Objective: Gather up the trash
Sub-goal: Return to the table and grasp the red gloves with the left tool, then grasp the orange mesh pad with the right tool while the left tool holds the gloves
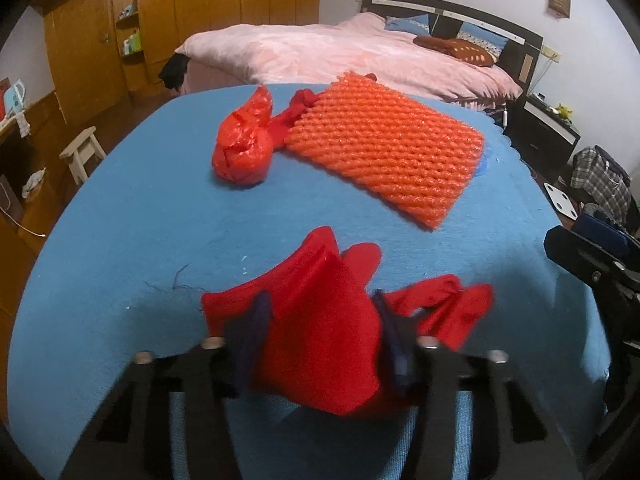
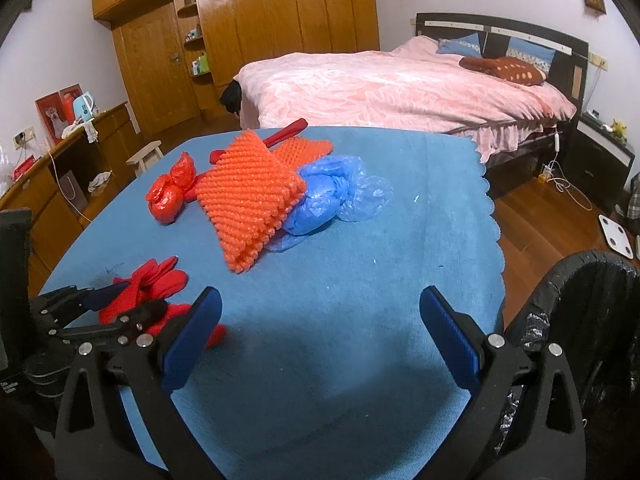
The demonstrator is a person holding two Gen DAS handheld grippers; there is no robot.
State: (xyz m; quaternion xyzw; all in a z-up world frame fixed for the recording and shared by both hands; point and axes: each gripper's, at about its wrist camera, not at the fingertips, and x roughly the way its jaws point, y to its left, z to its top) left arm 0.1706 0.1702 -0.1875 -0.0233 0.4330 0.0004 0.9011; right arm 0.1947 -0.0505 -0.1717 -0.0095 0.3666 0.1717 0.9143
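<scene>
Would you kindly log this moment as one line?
left tongs: shut on red cloth | right tongs: open, empty | foam net: on table | bin: right

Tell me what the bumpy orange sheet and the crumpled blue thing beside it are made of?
The orange sheet looks like foam packing net: a raised woven-mesh texture, matte with slight sparkle, and it folds softly. The blue thing seems to be thin plastic film, probably a bag: translucent, glossy and crinkled. Neither can be confirmed by look alone.
</scene>
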